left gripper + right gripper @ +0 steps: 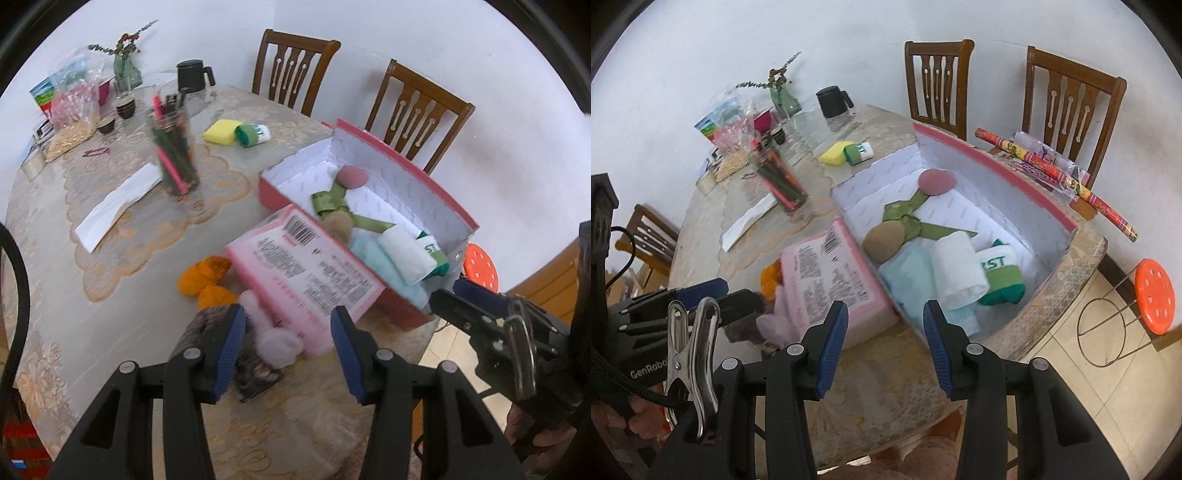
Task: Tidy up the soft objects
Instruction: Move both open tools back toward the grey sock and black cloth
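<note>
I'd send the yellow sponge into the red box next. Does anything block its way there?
Nothing visible does. The yellow sponge lies on the table beside a rolled green-and-white sock, and only bare tablecloth separates it from the open red box; just the box wall must be cleared.

My left gripper (288,343) tilted steeply down, jaws parted, nothing between pads | my right gripper (885,339) likewise pitched down, jaws apart, empty | both side by side, near.

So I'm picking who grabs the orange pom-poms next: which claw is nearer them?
Left. The left claw hangs just beside the orange pom-poms; the right claw is farther off, past the pink flap.
</note>
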`<state>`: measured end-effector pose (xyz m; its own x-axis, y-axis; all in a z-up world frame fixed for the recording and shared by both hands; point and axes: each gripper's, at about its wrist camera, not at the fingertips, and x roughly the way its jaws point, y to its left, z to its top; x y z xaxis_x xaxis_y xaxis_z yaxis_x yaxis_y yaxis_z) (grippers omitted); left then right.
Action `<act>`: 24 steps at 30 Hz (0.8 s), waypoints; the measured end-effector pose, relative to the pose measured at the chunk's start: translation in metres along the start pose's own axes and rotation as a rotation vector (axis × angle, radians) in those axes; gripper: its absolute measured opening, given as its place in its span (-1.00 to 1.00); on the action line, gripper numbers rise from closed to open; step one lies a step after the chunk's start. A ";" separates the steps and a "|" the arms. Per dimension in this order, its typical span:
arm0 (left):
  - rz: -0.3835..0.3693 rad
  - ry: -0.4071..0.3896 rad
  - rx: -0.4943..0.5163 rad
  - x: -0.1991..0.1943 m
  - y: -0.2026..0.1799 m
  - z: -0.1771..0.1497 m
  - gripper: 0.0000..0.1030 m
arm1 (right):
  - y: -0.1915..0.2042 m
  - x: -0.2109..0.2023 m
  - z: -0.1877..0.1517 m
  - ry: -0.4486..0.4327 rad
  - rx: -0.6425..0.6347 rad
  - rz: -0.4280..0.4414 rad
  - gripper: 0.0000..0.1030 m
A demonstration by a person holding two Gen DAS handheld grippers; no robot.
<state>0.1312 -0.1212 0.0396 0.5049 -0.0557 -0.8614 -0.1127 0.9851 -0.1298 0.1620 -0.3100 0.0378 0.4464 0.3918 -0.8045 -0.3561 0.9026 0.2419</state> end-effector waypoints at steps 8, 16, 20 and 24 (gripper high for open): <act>0.057 0.018 0.012 -0.005 0.033 -0.018 -0.01 | 0.030 0.000 -0.020 0.031 -0.002 0.038 -0.15; 0.045 0.050 0.092 -0.003 0.054 -0.024 -0.01 | 0.061 -0.009 -0.039 0.098 0.005 0.075 -0.15; -0.008 0.082 0.092 0.006 0.057 -0.026 -0.01 | 0.072 -0.007 -0.047 0.118 -0.019 0.076 -0.15; -0.041 0.114 0.095 0.021 0.055 -0.033 -0.01 | 0.077 -0.002 -0.055 0.131 -0.009 0.082 -0.15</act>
<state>0.1074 -0.0732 -0.0021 0.4060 -0.1093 -0.9073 -0.0099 0.9922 -0.1240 0.0888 -0.2510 0.0278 0.3054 0.4367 -0.8462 -0.3946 0.8668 0.3049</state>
